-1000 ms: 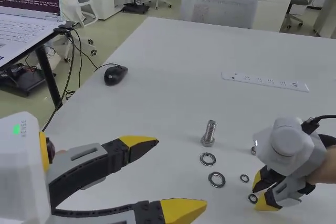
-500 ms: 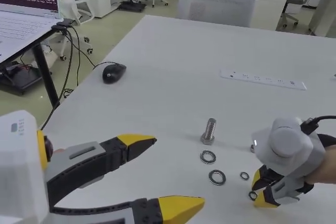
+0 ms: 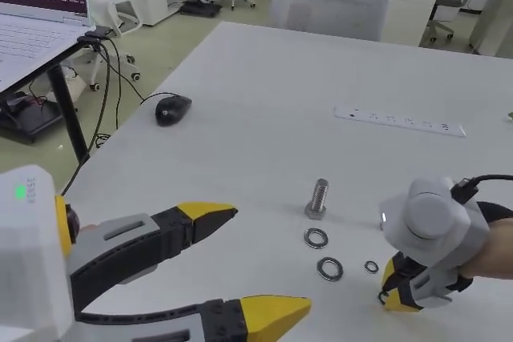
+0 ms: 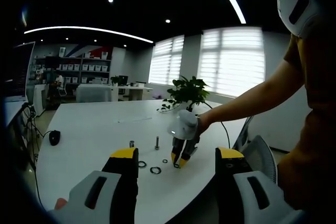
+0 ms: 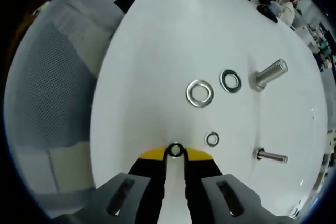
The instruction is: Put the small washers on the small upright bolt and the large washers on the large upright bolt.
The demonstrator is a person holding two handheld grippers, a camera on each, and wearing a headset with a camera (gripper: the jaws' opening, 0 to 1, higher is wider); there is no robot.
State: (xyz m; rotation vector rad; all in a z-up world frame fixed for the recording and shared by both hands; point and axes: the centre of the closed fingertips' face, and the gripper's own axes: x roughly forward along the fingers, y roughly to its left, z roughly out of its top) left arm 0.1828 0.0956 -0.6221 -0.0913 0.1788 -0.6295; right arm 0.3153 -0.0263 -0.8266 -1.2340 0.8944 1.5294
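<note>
- The right tool (image 5: pixel 175 153) is clenching on a small washer (image 5: pixel 175 150) lying on the worktop (image 5: pixel 157 51).
- In the right gripper view, a second small washer (image 5: pixel 212 139) is lying at the tool's 1 o'clock, and the small bolt (image 5: pixel 270 156) at its 3 o'clock.
- In the head view, two large washers (image 3: pixel 316 238) are resting at 6 o'clock of the large bolt (image 3: pixel 317 198).
- The left tool (image 3: pixel 268 260) is hovering with its jaws spread wide.

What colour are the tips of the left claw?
Yellow. The left claw shows them best in the head view, at the ends of its black jaws.
</note>
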